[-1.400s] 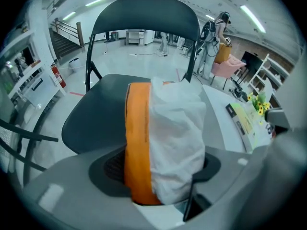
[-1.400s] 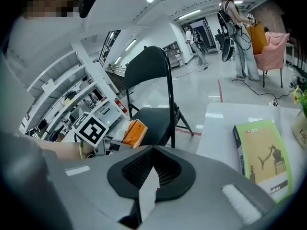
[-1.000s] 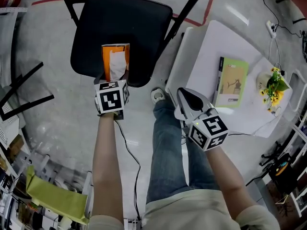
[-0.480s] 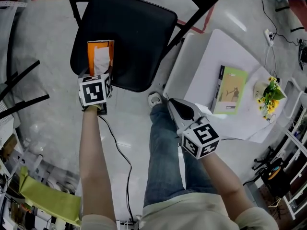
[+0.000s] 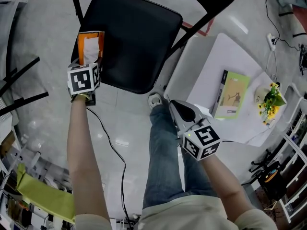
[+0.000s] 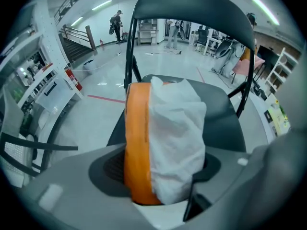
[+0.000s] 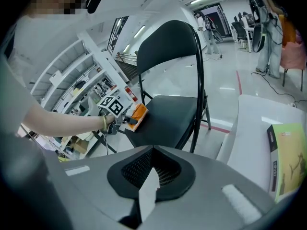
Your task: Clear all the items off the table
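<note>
An orange tissue box (image 5: 89, 46) with white tissue (image 6: 177, 138) sticking out of it is clamped in my left gripper (image 5: 88, 63). It hangs over the left edge of the black folding chair's seat (image 5: 136, 37). In the left gripper view the tissue box (image 6: 138, 147) fills the space between the jaws, with the chair's seat (image 6: 223, 116) behind it. My right gripper (image 5: 176, 106) is shut and hovers above the person's leg, by the near corner of the white table (image 5: 206, 56). A green book (image 5: 231, 94) and a small pot of yellow flowers (image 5: 270, 96) lie on that table.
A black cable (image 5: 108, 143) trails over the glossy floor under my left arm. Black frame legs (image 5: 21, 87) stand at the left and shelving (image 5: 292, 147) at the right. In the right gripper view the chair's back (image 7: 180, 42) rises ahead, and the book (image 7: 290, 152) lies at the right.
My left gripper has carried the tissue box leftward, from over the seat's front middle to its left edge. The right gripper has stayed shut and has hardly moved.
</note>
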`<state>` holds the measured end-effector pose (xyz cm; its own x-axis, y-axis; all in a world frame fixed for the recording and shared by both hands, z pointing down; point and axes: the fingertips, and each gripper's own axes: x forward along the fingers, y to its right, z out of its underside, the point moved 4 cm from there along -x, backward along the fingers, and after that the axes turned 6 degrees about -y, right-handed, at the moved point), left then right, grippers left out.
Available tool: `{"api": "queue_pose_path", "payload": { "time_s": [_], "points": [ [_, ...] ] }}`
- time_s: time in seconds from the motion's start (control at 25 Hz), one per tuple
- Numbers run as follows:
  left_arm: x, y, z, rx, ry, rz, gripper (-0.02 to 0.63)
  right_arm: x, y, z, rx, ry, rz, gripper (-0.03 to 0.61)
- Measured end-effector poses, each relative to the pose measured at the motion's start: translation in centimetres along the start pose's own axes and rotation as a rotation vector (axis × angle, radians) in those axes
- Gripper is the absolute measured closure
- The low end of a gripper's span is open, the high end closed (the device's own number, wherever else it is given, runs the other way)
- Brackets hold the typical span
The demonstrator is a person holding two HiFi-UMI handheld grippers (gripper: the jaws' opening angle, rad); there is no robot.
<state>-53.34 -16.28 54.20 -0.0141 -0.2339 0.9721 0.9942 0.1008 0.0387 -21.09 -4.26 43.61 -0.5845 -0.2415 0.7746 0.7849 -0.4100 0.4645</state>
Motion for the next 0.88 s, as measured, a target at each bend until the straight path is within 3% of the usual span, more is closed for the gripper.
{"api": "queue_pose_path", "payload": {
  "time_s": [0.24, 0.48, 0.88],
  "points": [
    [0.8, -1.8, -0.6, 0.024, -0.013, -0.019, 0.295, 0.3, 0.1, 0.0, 0.006, -0.002, -0.006, 0.581],
    [1.3, -3.2, -0.6, -0.018, -0.006, -0.005, 0.284, 0.5, 0.2, 0.0, 0.012, -0.006, -0.006, 0.581],
    [1.3, -3.5, -0.4, -0.021, 0.048, -0.073, 0.19, 1.6, -0.4, -0.9, 0.004, 0.006, -0.014, 0.581]
  ]
}}
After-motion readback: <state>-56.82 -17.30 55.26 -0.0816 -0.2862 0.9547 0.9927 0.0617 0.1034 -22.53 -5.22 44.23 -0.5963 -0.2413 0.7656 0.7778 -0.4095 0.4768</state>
